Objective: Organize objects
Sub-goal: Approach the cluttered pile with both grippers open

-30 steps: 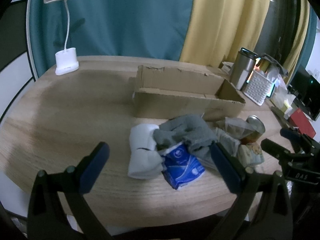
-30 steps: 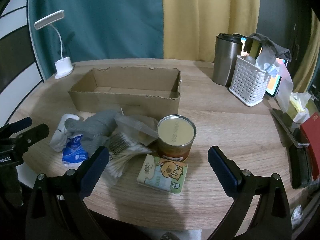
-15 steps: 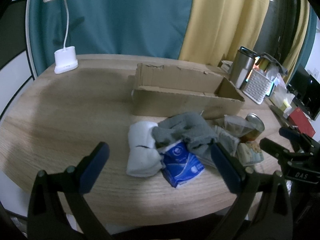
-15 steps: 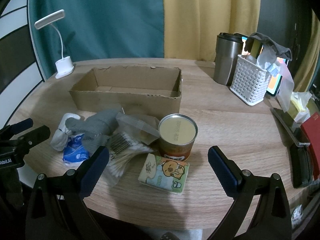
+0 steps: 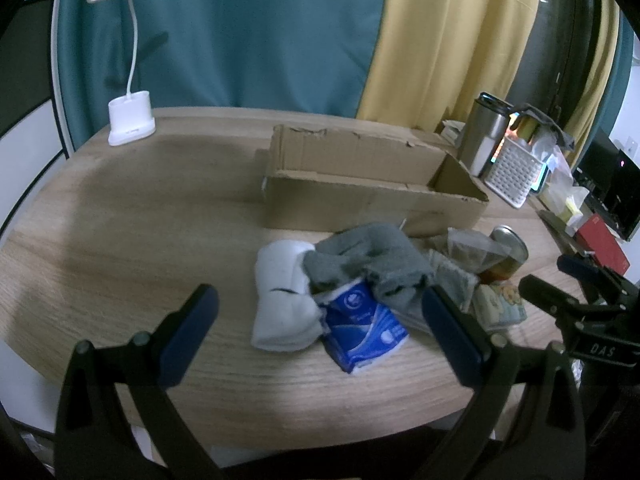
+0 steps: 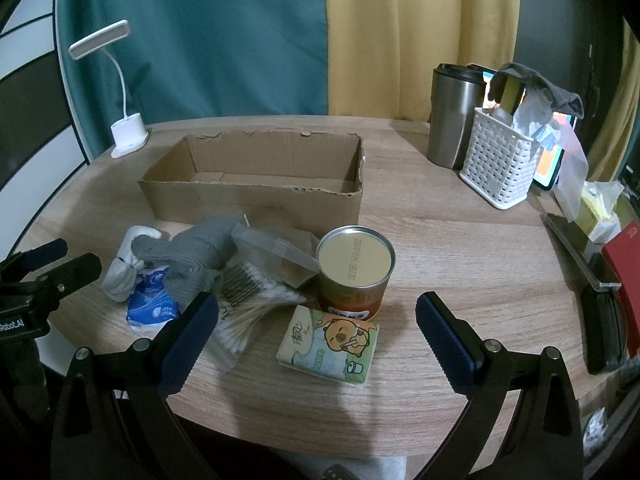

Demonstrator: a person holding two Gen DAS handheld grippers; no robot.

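An empty cardboard box [image 6: 256, 188] [image 5: 372, 196] lies open at the table's middle. In front of it is a pile: a white sock [image 5: 282, 296], a grey sock [image 5: 376, 260] [image 6: 196, 252], a blue tissue pack [image 5: 362, 326] [image 6: 152, 306], a bag of cotton swabs [image 6: 248, 300], a clear packet [image 6: 280, 252], a tin can [image 6: 354, 268] and a cartoon tissue pack [image 6: 330, 338]. My left gripper [image 5: 320, 336] is open, near the socks and blue pack. My right gripper [image 6: 312, 334] is open above the cartoon pack.
A white desk lamp [image 5: 130, 120] stands at the back left. A steel tumbler [image 6: 452, 116], a white basket [image 6: 496, 160], tissues and a red book [image 6: 624, 280] crowd the right side. The round wooden table [image 6: 460, 248] ends close to me.
Both grippers have crept slightly forward toward the pile; the objects have not moved and both stay open.
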